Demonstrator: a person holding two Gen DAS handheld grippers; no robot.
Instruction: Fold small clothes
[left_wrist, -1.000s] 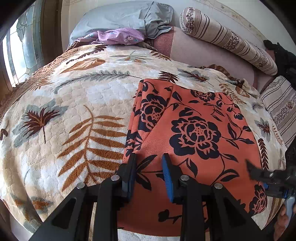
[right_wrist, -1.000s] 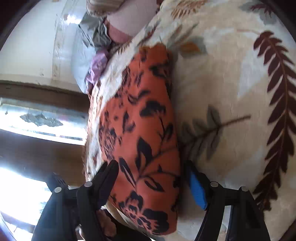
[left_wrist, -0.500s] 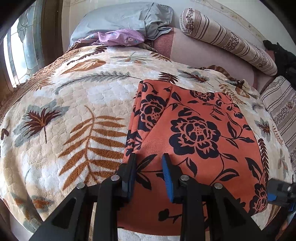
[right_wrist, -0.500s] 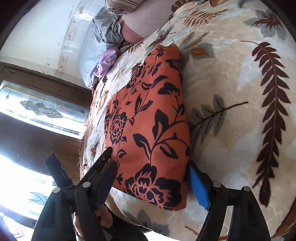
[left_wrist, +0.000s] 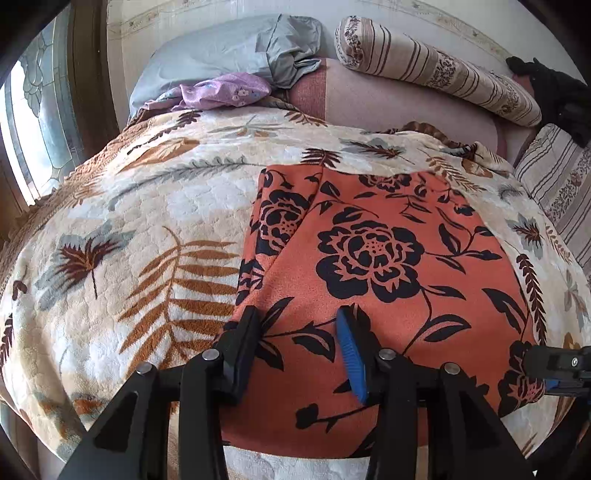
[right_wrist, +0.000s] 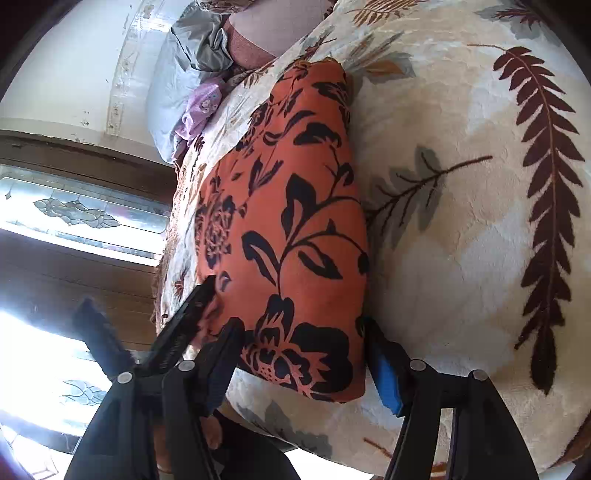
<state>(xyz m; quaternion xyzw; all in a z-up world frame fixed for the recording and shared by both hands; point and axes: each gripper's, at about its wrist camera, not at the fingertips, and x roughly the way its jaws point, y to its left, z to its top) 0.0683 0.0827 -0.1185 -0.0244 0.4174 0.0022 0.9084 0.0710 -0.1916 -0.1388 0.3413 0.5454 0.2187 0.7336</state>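
You are letting go: left gripper (left_wrist: 301, 347) opening over orange cloth (left_wrist: 373, 258), right gripper (right_wrist: 303, 365) spread, closing a bit. Next, pinch near edge, fold over.

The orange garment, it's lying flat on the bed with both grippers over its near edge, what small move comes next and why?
Probably close both grippers on the near edge. The orange garment lies flat on the blanket, and the left gripper, whose jaws have just been opening, and the right gripper stand open over that edge, gripping nothing.

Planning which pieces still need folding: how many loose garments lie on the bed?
2: orange floral garment spread on the blanket near the grippers; purple garment crumpled by the grey pillow. Others may be hidden.
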